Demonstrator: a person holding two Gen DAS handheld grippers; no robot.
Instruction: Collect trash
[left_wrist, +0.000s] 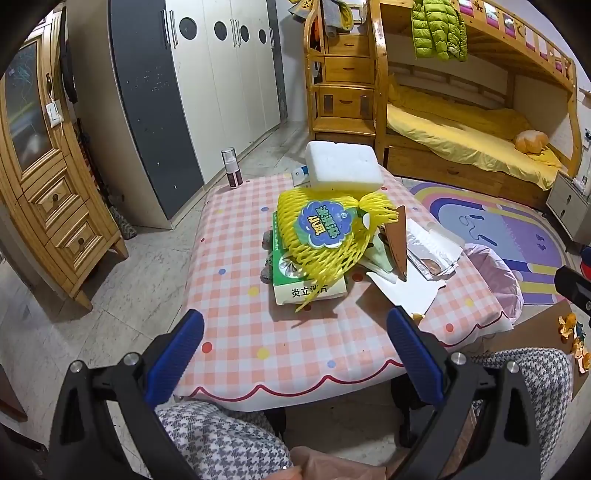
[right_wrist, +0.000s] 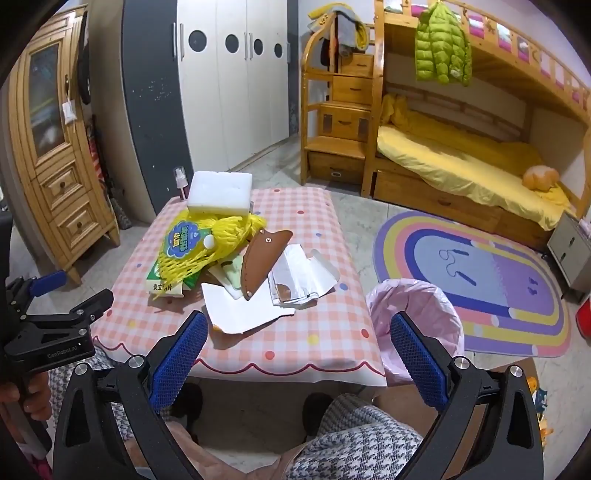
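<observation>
1. Both of your grippers hang back over your knees, short of the table's near edge: the left gripper (left_wrist: 295, 354) has its blue pads spread wide with nothing between them, and the right gripper (right_wrist: 299, 354) is the same — open and empty.
2. Nothing has gone in yet, by the look of it, so the step in hand is the first pick. The bin with the pink liner (right_wrist: 417, 317) stands on the floor just off the table's right edge, so the right gripper has the shorter carry.
3. Start with the loose top layer. I'd take the brown leather-like sleeve (right_wrist: 260, 264), which leans across the papers near the middle of the table (right_wrist: 295, 343), before tugging at anything it rests on.
4. Grip flat pieces by a raised edge: the white paper sheet (right_wrist: 240, 310) reaches nearest you, and its corner seems to lift off the cloth.
5. The yellow foam net (left_wrist: 325, 236), with its blue label, is draped over a green and white box (left_wrist: 306, 288) left of centre — pinch the net alone, as it may snag and drag the box.
6. Behind them, toward the far edge, a white foam block (left_wrist: 343, 166) sits on the heap; it is bulky, so open fully for it.
7. A silvery foil wrapper (right_wrist: 295, 280) lies on the right of the papers, close to the bin-side edge.
</observation>
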